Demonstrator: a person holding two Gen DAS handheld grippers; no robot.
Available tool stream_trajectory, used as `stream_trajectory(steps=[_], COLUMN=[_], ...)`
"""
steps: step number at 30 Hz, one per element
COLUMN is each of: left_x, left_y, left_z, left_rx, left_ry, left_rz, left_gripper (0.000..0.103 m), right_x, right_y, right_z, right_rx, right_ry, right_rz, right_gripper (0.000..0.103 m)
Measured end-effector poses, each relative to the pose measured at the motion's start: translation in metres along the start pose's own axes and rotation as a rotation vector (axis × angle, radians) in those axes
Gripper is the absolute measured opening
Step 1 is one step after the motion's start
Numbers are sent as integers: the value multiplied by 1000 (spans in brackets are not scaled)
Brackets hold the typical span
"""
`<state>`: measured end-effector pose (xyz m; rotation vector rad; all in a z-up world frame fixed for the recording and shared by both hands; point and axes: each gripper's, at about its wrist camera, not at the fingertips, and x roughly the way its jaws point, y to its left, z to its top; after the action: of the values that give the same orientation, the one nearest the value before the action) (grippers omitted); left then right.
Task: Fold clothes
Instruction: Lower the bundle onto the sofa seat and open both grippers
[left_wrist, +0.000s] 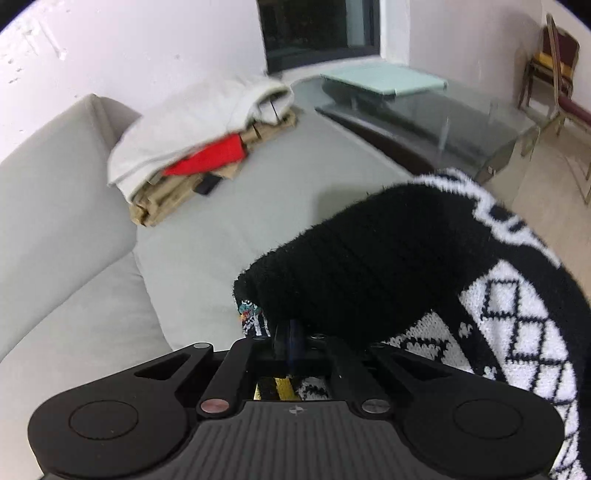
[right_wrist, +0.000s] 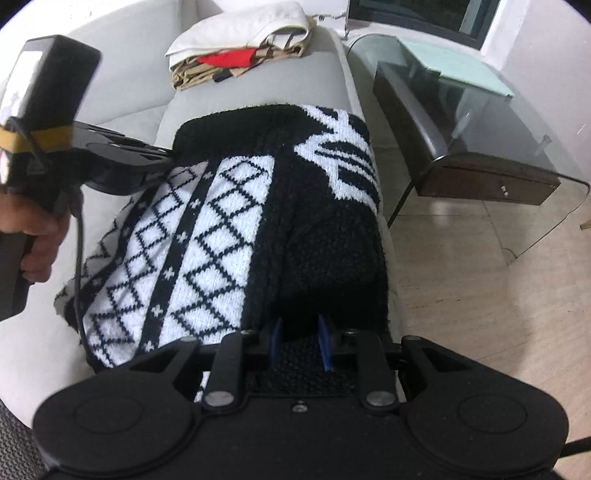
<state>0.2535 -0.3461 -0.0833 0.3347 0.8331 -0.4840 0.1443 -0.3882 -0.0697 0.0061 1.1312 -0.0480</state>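
A black-and-white patterned knit sweater (right_wrist: 221, 229) lies across the grey sofa seat (right_wrist: 258, 85), partly lifted. In the right wrist view, my right gripper (right_wrist: 300, 345) is shut on a thick black fold of it, and the knit fills the gap between the blue pads (right_wrist: 276, 343). My left gripper (right_wrist: 168, 157) bites the sweater's far left edge, with a person's hand (right_wrist: 37, 236) on its handle. In the left wrist view, the left gripper (left_wrist: 290, 332) is shut, and the black knit of the sweater (left_wrist: 388, 258) drapes over its fingertips and hides them.
A pile of folded clothes (left_wrist: 199, 147), white over red and tan, sits at the far end of the sofa (left_wrist: 240, 214), and shows too in the right wrist view (right_wrist: 240, 55). A glass coffee table (right_wrist: 480, 110) stands to the right on a pale floor. A chair (left_wrist: 554, 70) stands by the wall.
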Motion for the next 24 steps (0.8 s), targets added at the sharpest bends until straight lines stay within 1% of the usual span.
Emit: stream_trajectory(steps=[2, 3, 4, 5, 6, 7, 8, 9, 10, 12, 13, 15, 17, 18, 21, 24], left_x=[-24, -37, -51, -68, -85, -102, -118, -134, -149, -176, -188, -212, -234, -244, -271, -290], left_y=[5, 7, 8, 5, 1, -3, -7, -10, -13, -21, -26, -35, -41, -43, -47, -51], left_z=[1, 1, 0, -2, -6, -10, -15, -22, -28, -39, -45, -55, -64, -68, -78, -87], left_rx=[-37, -53, -57, -46, -31, -24, -32, -47, -62, -85, -84, -69, -78, -87, -125, -141], left_ry=[-7, -10, -14, -17, -21, -22, -17, -6, 5, 26, 30, 24, 6, -2, -21, -44], left_rz=[15, 26, 42, 68, 100, 124, 129, 121, 108, 77, 69, 63, 55, 48, 24, -1], left_gripper=[2, 18, 30, 52, 63, 67, 76, 80, 81, 87, 88, 95, 100, 102, 103, 103], right_x=[-17, -31, -45, -59, -75, -90, -104, -116, -128, -149, -157, -174, -191, -200, -225, -246], right_y=[1, 2, 3, 4, 5, 7, 10, 13, 16, 19, 19, 19, 19, 20, 22, 28], right_z=[-1, -3, -4, -6, -8, -10, -12, -14, -17, -23, -25, -30, -35, -39, -51, -64], right_rx=[1, 3, 5, 7, 9, 7, 3, -2, 3, 20, 35, 66, 93, 96, 103, 83], right_ry=[-33, -56, -79, -102, -126, -143, -149, -150, -146, -133, -123, -96, -68, -73, -87, -114], right_rz=[-15, -11, -7, -1, 18, 29, 34, 37, 39, 44, 45, 46, 43, 35, 8, -39], right_gripper=[22, 27, 34, 55, 71, 75, 78, 85, 89, 101, 103, 103, 103, 103, 103, 103])
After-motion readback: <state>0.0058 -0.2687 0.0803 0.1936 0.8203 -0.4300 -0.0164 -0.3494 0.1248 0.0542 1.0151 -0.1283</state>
